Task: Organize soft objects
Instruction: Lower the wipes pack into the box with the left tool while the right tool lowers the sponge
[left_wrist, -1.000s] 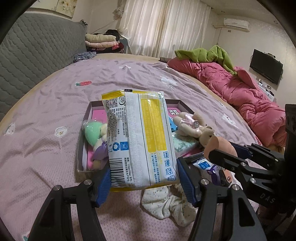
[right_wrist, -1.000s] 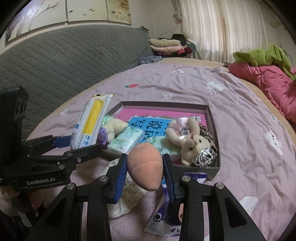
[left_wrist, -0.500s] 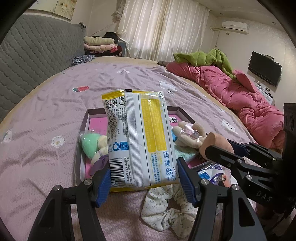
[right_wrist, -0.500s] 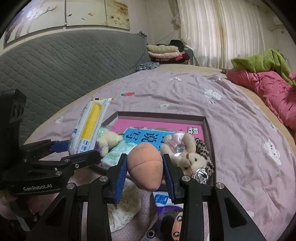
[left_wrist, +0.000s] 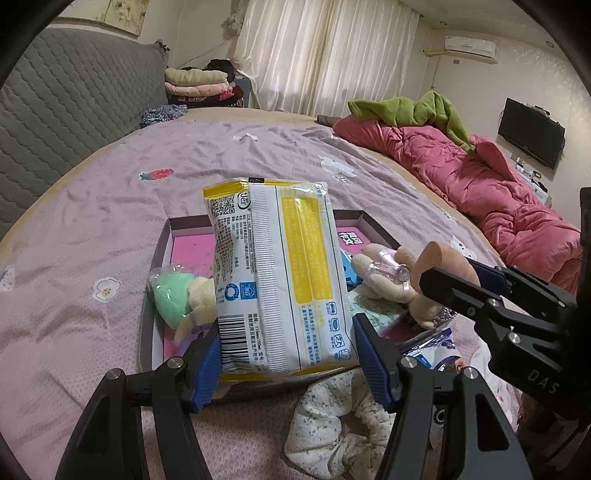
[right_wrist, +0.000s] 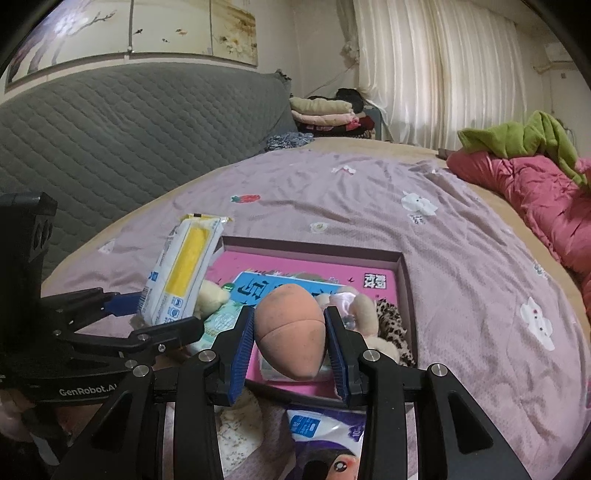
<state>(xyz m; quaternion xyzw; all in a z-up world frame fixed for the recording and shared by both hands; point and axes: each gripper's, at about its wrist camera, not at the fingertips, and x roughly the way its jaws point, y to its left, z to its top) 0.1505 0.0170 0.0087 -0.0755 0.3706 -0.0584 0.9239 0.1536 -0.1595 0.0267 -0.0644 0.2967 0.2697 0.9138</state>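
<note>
My left gripper (left_wrist: 284, 350) is shut on a white and yellow tissue pack (left_wrist: 280, 273) and holds it upright above the near left part of a shallow pink-lined box (left_wrist: 162, 236). My right gripper (right_wrist: 290, 350) is shut on a peach makeup sponge (right_wrist: 290, 332), held above the box's (right_wrist: 404, 273) near edge. The box holds a green-capped plush (left_wrist: 173, 299), a beige bunny plush (left_wrist: 388, 273), a blue book (right_wrist: 258, 288) and a leopard-print piece (right_wrist: 391, 325). The tissue pack also shows in the right wrist view (right_wrist: 184, 273).
A floral scrunchie (left_wrist: 332, 421) and a purple packet (right_wrist: 325, 443) lie on the purple bedsheet (left_wrist: 92, 221) in front of the box. A red quilt (left_wrist: 480, 184) with a green blanket lies at the right. A grey headboard (right_wrist: 110, 140) stands at the left.
Both grippers have risen and moved forward over the box with their loads; the box and plush toys now sit lower and nearer in both views.
</note>
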